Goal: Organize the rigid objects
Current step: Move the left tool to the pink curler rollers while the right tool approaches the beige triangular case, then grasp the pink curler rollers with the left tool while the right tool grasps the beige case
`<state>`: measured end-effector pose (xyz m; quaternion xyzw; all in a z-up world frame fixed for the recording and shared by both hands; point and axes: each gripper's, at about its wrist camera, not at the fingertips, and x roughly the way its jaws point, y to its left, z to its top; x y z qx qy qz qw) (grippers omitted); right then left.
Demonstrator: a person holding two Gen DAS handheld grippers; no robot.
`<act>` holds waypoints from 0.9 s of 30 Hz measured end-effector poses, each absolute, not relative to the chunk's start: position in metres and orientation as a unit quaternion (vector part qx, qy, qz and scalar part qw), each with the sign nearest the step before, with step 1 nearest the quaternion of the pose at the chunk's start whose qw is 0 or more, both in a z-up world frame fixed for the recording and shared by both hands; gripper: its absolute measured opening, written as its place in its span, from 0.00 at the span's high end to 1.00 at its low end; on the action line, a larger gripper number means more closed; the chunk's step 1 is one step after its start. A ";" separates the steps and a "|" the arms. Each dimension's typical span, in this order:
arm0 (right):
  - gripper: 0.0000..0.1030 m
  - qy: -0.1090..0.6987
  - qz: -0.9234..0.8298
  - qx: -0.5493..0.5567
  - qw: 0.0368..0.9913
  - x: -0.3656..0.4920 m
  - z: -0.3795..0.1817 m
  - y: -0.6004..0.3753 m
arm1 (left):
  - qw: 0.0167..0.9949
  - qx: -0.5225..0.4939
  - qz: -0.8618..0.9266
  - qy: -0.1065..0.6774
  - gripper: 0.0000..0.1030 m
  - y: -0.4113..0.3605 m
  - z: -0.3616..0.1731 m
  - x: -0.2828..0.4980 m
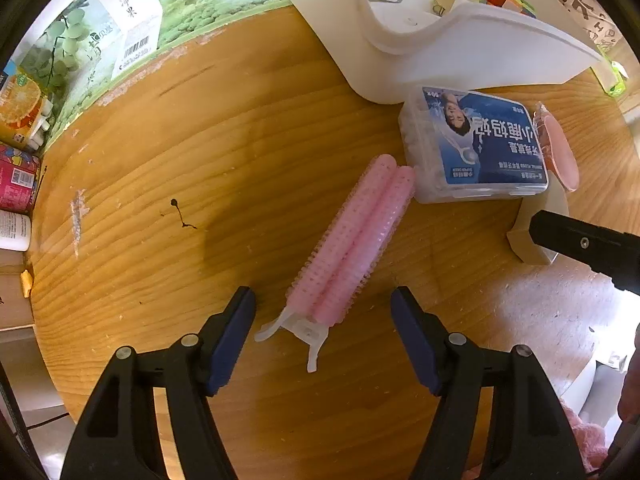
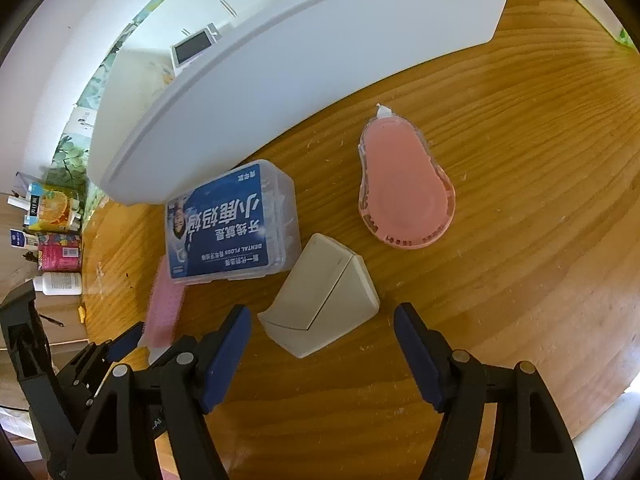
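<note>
Wooden table carries a white bin. Left gripper jaws apart, straddling the pink hair clip, no contact. Right gripper jaws apart around the beige wedge box; floss box just beside.

The table is glossy varnished wood, scuffed and scratched in spots. That pink hair roller clip looks like bumpy soft plastic, and the floss box is clear hard plastic with a shiny printed label. The beige wedge-shaped case is smooth matt plastic, the pink tape dispenser is semi-glossy, and the white bin is smooth matt plastic too.
</note>
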<state>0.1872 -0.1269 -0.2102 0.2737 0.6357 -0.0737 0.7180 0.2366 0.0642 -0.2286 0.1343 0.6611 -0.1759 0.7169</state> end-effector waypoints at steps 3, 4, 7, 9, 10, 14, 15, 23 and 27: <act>0.30 0.636 -0.077 0.268 0.720 0.189 -0.210 -0.127 | 0.718 0.140 -0.178 0.658 0.31 0.060 -0.233 0.243; 0.30 0.637 -0.076 0.265 0.720 0.190 -0.210 -0.127 | 0.719 0.142 -0.180 0.657 0.32 0.059 -0.233 0.242; 0.32 0.639 -0.077 0.255 0.721 0.196 -0.211 -0.123 | 0.721 0.145 -0.185 0.652 0.39 0.057 -0.230 0.243; 0.35 0.641 -0.075 0.249 0.722 0.198 -0.209 -0.122 | 0.723 0.143 -0.187 0.650 0.44 0.057 -0.229 0.243; 0.36 0.641 -0.074 0.249 0.722 0.198 -0.207 -0.122 | 0.724 0.143 -0.187 0.648 0.49 0.055 -0.227 0.243; 0.36 0.642 -0.071 0.249 0.722 0.200 -0.205 -0.119 | 0.727 0.140 -0.189 0.645 0.64 0.058 -0.221 0.245; 0.36 0.642 -0.071 0.249 0.722 0.200 -0.205 -0.119 | 0.728 0.139 -0.188 0.644 0.68 0.059 -0.218 0.243; 0.37 0.640 -0.062 0.276 0.714 0.189 -0.202 -0.126 | 0.730 0.130 -0.195 0.642 0.72 0.069 -0.217 0.230; 0.37 0.640 -0.060 0.282 0.712 0.181 -0.198 -0.127 | 0.735 0.135 -0.196 0.635 0.72 0.074 -0.215 0.216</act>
